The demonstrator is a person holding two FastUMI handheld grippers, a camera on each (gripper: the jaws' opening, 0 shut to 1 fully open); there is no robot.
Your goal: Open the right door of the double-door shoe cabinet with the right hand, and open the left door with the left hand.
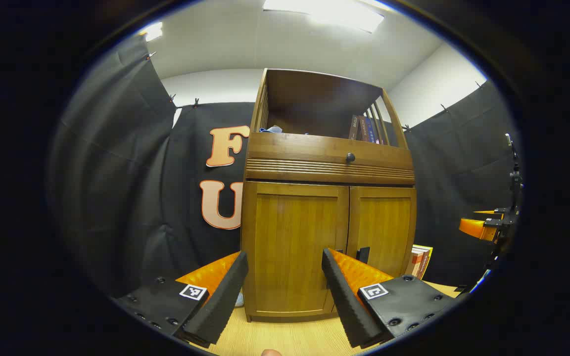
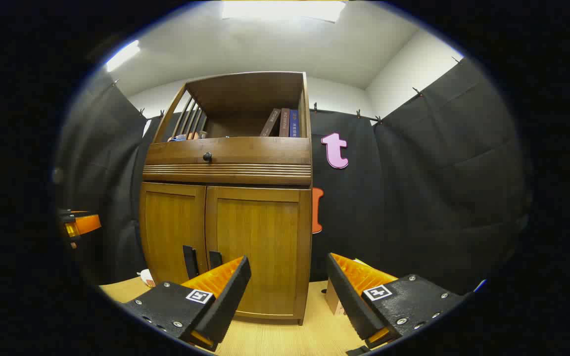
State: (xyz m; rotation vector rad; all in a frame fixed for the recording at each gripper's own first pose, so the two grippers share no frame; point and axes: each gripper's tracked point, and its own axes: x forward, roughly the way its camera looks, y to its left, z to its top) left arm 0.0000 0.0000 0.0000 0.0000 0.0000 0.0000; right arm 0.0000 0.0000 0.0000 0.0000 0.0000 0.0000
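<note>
cabinet [image 2: 225, 198]: standing upright on the pale wooden floor [image 1: 285, 338] against the black booth wall; both lower doors shut; books [image 2: 281, 123] on the open shelf above; drawer knob [image 2: 207, 157] over the doors, not to be mistaken for a door pull

right door [image 2: 258, 249]: closed, straight ahead of the right gripper [image 2: 285, 282]; first to be opened, judging by the task; better swung outward on its hinge side than tugged straight back

left door [image 1: 295, 247]: closed, framed between the fingers of the left gripper [image 1: 282, 277]; best left until the right one is clear

handles: two dark upright pulls [image 2: 190, 261] [image 2: 214, 259] close together by the centre seam, low on the doors; right one partly hidden behind a finger in the right gripper view

right gripper: fingers spread wide, holding nothing, aimed right of the seam; needs shifting left to straddle the right pull before closing

left gripper: fingers spread, holding nothing; pull of the right door [image 1: 363, 254] just above one finger; own pull hidden; needs a small move toward the seam

risk: pulls close together, so easy to catch the wrong one
</note>
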